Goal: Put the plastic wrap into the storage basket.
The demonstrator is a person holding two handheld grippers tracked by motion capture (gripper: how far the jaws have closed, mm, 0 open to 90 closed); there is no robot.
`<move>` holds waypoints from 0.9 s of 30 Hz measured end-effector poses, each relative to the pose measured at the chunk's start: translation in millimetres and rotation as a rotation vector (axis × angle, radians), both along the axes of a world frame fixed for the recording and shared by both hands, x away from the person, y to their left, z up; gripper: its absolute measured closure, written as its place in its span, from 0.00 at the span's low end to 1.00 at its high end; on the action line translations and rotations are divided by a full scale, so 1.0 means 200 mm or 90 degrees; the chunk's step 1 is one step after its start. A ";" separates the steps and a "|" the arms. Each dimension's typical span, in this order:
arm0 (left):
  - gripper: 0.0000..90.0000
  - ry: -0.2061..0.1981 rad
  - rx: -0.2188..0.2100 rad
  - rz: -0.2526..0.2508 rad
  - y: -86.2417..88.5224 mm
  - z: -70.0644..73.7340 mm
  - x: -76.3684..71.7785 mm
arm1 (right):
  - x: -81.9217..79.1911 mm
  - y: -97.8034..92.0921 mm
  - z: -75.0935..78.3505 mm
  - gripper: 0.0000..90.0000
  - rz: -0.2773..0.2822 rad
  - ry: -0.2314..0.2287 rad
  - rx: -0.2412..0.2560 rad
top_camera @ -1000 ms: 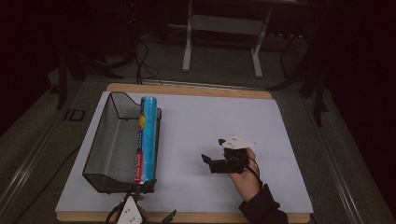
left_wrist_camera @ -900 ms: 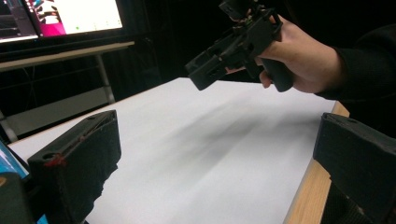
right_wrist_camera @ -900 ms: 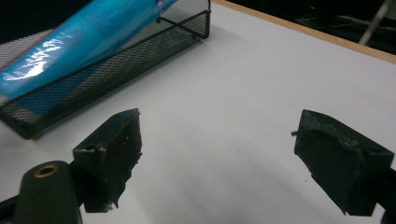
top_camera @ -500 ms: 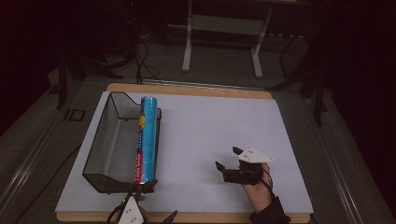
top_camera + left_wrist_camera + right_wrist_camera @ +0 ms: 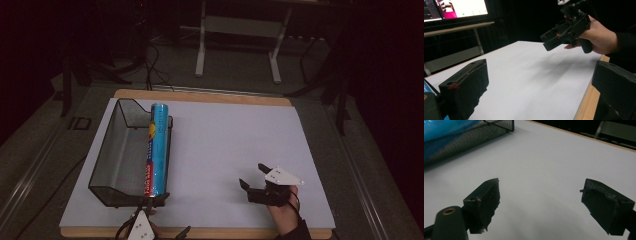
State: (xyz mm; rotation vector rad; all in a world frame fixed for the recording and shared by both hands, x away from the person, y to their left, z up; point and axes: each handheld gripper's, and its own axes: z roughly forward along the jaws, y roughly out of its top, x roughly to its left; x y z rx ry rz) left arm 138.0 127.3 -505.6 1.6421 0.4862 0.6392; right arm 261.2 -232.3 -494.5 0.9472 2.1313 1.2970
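A black mesh tray (image 5: 116,150) stands at the left of the white-covered table (image 5: 225,130). Along the tray's right rim lies a blue tube (image 5: 156,150) with red and yellow print. My right gripper (image 5: 251,175), held in a hand at the front right, hovers open over bare white surface and points left toward the tray. In the right gripper view its jaws (image 5: 540,202) stand wide apart with nothing between them; the tray (image 5: 474,137) and tube (image 5: 446,127) sit at the upper left. My left gripper (image 5: 167,223) is open at the front edge, just before the tray's near end.
A wooden board edge (image 5: 225,233) runs along the front under the white cover. In the left gripper view the right gripper (image 5: 564,32) and its hand hang above the table. Behind the table stand a metal frame (image 5: 237,45) and cables on the floor.
My right gripper has drawn back to the right and toward the front edge, away from the tray. The left gripper, tray and tube have stayed put.
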 end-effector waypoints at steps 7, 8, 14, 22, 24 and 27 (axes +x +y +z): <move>0.01 0.001 0.003 -0.002 0.00 0.00 0.00 | -0.02 -0.06 -0.04 0.16 -0.004 0.003 0.002; 0.01 0.002 0.004 -0.002 0.00 0.00 0.00 | -0.02 -0.08 -0.05 0.16 -0.007 0.013 0.006; 0.01 0.004 0.003 -0.003 0.00 0.00 0.00 | -0.05 -0.12 -0.08 0.16 -0.019 0.016 0.003; 0.01 0.004 0.003 -0.002 -0.01 0.00 0.00 | -0.06 -0.14 -0.11 0.16 -0.018 0.015 -0.010; 0.01 0.007 0.002 -0.005 -0.01 -0.01 0.00 | -0.06 -0.15 -0.11 0.16 -0.020 0.008 -0.012; 0.01 0.007 0.005 -0.009 -0.02 -0.01 0.01 | -0.07 -0.15 -0.11 0.16 -0.025 -0.002 -0.011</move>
